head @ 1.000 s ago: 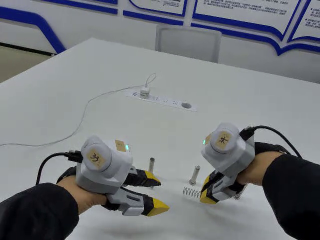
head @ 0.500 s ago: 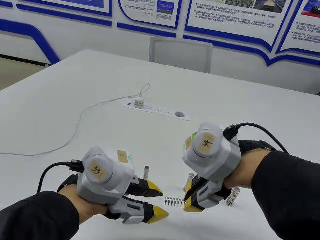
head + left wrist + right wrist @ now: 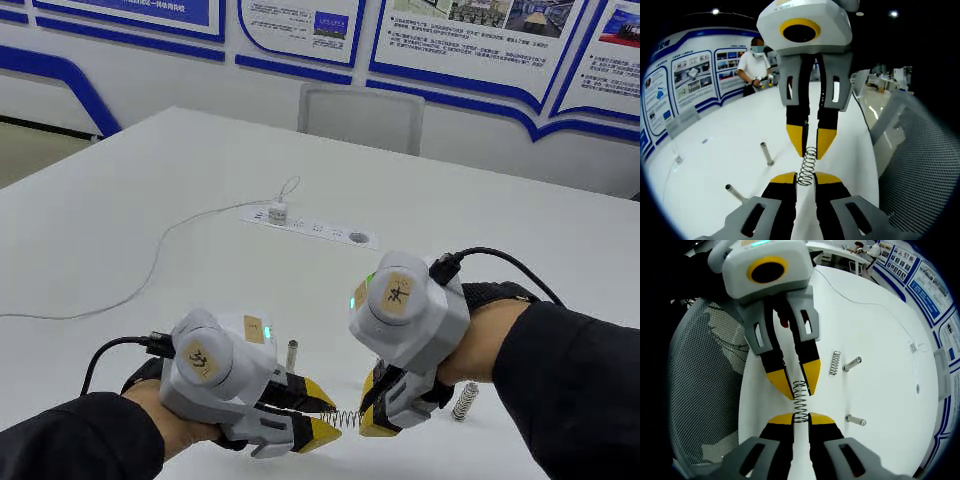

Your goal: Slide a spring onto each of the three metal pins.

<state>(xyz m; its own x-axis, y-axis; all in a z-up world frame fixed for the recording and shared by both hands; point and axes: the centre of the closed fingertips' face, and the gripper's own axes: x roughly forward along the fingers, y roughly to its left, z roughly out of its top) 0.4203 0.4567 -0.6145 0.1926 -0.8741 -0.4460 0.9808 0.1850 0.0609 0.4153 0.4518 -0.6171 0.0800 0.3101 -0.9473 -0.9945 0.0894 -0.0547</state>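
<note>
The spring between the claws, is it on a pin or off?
Off: the spring spans between the left claw and right claw, while a bare pin stands apart.

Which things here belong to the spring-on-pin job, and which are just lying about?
Job in hand:
- spring, gripped between left claw and right claw
- second spring, lying on the table
- two metal pins, standing bare

Lying about:
- power strip
- white cable
- chair
- wall posters

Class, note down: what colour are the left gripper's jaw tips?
Yellow fingertips on the left gripper; clearest in the left gripper view.
</note>
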